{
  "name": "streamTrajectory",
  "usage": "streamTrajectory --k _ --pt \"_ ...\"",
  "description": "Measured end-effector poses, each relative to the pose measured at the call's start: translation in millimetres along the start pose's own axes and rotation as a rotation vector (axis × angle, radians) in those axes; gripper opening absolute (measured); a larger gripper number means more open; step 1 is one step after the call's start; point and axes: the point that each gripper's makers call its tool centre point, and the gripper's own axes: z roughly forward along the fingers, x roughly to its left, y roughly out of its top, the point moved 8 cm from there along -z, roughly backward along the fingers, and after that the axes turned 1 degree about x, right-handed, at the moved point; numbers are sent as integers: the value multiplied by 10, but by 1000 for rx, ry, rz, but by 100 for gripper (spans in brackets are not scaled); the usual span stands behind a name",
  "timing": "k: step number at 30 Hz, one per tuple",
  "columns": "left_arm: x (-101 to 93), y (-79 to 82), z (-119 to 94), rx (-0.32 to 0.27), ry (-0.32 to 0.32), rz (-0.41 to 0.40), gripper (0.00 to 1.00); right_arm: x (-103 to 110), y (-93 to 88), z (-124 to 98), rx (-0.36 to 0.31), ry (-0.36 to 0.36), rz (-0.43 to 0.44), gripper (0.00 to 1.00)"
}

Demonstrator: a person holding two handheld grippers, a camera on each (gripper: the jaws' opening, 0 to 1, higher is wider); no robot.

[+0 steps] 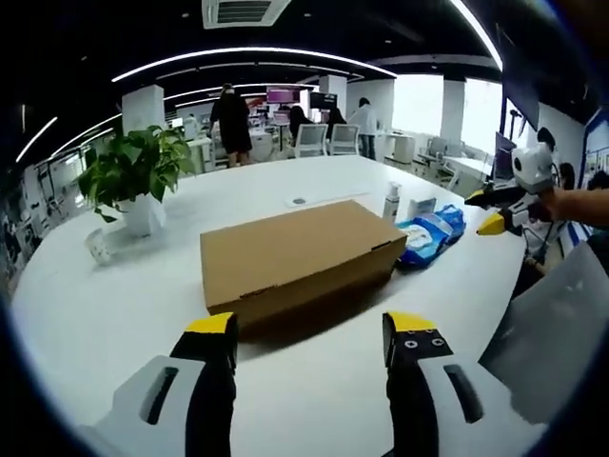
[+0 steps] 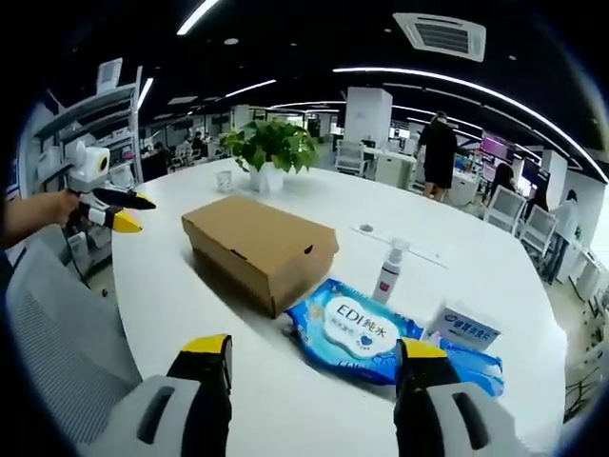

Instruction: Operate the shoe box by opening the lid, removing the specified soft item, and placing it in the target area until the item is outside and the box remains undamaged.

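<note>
A brown cardboard shoe box (image 1: 300, 257) lies on the white table (image 1: 114, 305) with its lid down; no soft item from inside it shows. My left gripper (image 1: 312, 333) hovers just short of the box's near long side, jaws wide apart and empty. My right gripper (image 2: 314, 350) is also open and empty, held above a blue wipes pack (image 2: 357, 328), with the shoe box (image 2: 257, 243) further ahead to the left. In each view the other gripper is off the table's edge, held by a hand: the right one (image 1: 485, 211) and the left one (image 2: 135, 214).
The blue wipes pack (image 1: 423, 238), a white spray bottle (image 2: 388, 271) and a small blue-and-white carton (image 2: 463, 328) lie beside the box. A potted plant (image 1: 133, 171) stands at the far side. A grey chair back (image 2: 57, 324) is at the table edge. People stand in the office behind.
</note>
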Motion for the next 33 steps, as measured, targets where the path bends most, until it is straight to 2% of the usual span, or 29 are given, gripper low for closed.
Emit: streamTrajectory --k 4,7,15,19,24,33 --pt "-70 -9 -86 -21 2 -6 72 -3 -88 -183 -5 -14 10 75" --pt "-108 -33 -122 -31 10 30 79 23 -134 -301 -16 -18 21 82" --pt "-278 -70 -288 -64 -9 13 89 204 -261 -541 -19 3 23 94" --pt "-342 -118 -365 -61 -14 14 94 270 -327 -651 -28 -10 68 97" --pt "-386 -180 -447 -56 -13 28 100 316 -415 -780 -29 -40 79 99" --pt "-429 -270 -533 -56 8 -22 100 357 -479 -845 -40 -53 66 99"
